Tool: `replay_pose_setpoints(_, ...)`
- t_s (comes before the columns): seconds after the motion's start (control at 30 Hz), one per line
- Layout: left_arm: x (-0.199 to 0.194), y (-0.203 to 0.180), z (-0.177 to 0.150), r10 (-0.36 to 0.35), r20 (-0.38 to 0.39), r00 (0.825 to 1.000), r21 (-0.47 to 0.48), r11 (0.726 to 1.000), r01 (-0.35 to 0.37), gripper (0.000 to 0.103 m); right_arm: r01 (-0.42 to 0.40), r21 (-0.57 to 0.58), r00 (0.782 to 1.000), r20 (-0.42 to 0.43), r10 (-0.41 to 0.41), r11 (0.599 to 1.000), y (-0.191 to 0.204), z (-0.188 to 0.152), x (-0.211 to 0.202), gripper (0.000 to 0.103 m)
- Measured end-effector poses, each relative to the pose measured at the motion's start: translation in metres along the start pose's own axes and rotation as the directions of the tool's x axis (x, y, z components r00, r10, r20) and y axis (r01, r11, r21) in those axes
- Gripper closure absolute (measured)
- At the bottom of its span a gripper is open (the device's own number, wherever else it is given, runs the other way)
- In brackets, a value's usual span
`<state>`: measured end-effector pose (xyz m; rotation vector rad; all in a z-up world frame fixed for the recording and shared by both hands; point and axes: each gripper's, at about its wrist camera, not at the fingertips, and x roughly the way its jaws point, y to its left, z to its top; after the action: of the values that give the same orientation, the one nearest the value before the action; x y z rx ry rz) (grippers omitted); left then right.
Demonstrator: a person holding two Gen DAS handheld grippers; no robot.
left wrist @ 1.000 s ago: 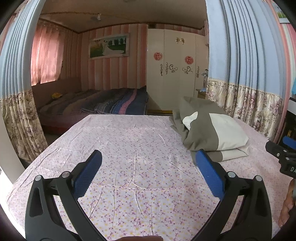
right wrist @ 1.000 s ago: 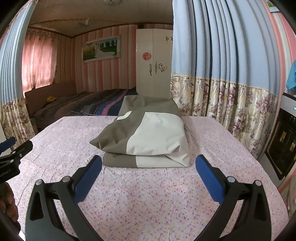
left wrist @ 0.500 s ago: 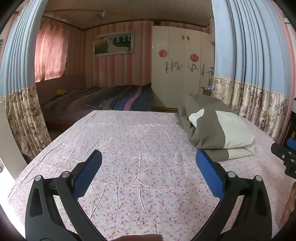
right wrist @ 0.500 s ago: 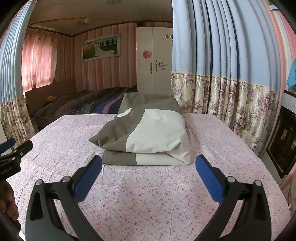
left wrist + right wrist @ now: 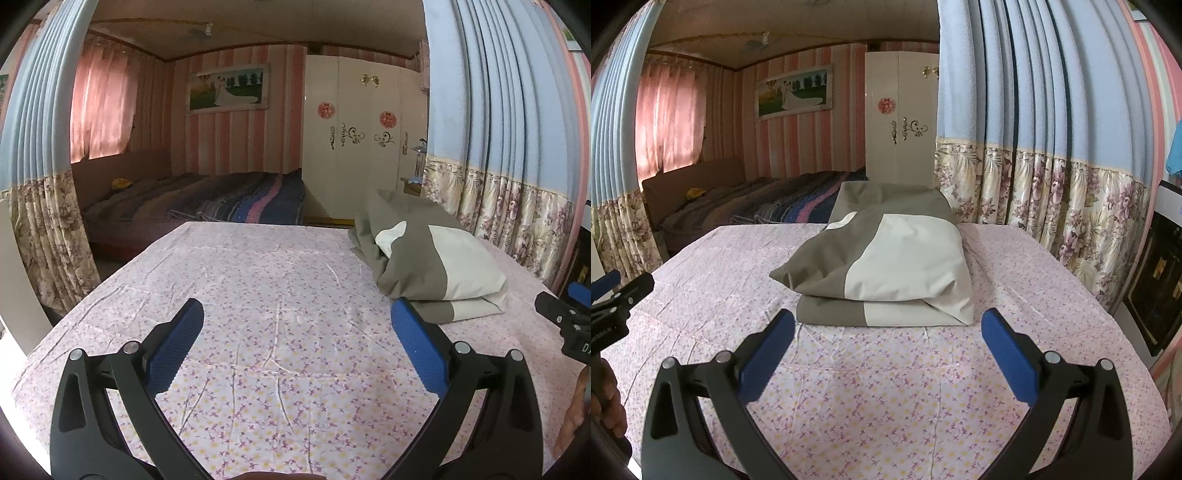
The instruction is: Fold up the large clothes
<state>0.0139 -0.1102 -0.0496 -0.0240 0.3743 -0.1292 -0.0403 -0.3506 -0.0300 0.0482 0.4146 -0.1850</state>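
Garment point(image 5: 886, 273): folded bundle on the bed point(image 5: 886, 387).
Left claw point(image 5: 295, 325): spread apart, empty.
Right claw point(image 5: 886, 325): spread apart, empty.
Risk: pinching only the top layer could undo the fold.

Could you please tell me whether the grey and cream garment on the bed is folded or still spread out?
Folded. The garment lies as a compact stack of layers on the floral sheet, its doubled edges facing the camera.

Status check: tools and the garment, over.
Left tool open, empty. Right tool open, empty. Garment folded on the bed, untouched. Nothing between.
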Motion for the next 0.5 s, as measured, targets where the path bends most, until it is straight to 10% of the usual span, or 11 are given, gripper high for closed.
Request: replay_pose_setpoints(0.5, -0.0013, 0.0074, 0.0004, -0.006, 0.006, 1.000, -0.032, 0.999, 0.006, 0.003, 0.004, -0.002, 1.000, 0.004, -0.004, 1.000, 0.0022, 0.0000, 0.0005, 0.002)
